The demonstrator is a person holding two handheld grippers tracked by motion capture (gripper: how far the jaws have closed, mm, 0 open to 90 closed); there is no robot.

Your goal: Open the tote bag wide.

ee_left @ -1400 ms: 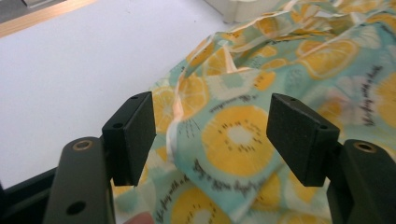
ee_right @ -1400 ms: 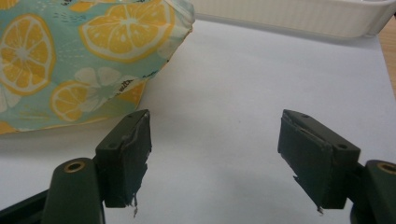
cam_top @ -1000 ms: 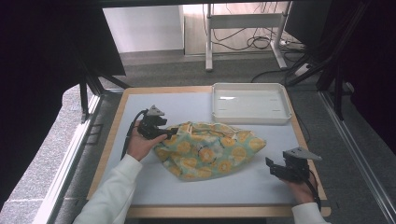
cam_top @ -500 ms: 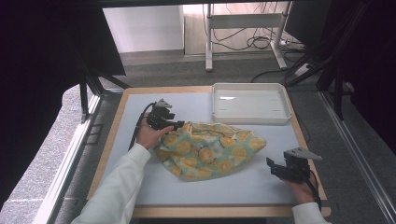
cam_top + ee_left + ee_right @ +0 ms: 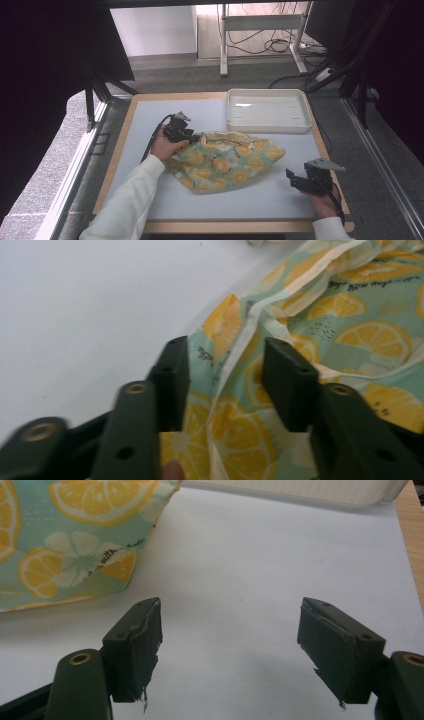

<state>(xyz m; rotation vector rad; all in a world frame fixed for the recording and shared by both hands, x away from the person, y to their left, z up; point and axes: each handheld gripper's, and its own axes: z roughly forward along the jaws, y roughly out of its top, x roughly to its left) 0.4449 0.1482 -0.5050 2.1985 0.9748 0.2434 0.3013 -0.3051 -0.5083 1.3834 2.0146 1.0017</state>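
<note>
Forearms enter from the bottom edge of the high view. Lower right: my right gripper (image 5: 300,181) rests on the table (image 5: 140,120), jaws spread wide with nothing between them, well apart from the cloth. Centre: the lemon-print cloth (image 5: 225,160) lies crumpled on the table's pale surface. At its left edge, my left gripper (image 5: 194,138) straddles a raised fold; its jaws have just been closing, the fold stands between them, yet a gap remains in the left gripper view (image 5: 225,375), so nothing is clamped. Upper right: a white tray (image 5: 268,125) sits just beyond the cloth.
</note>
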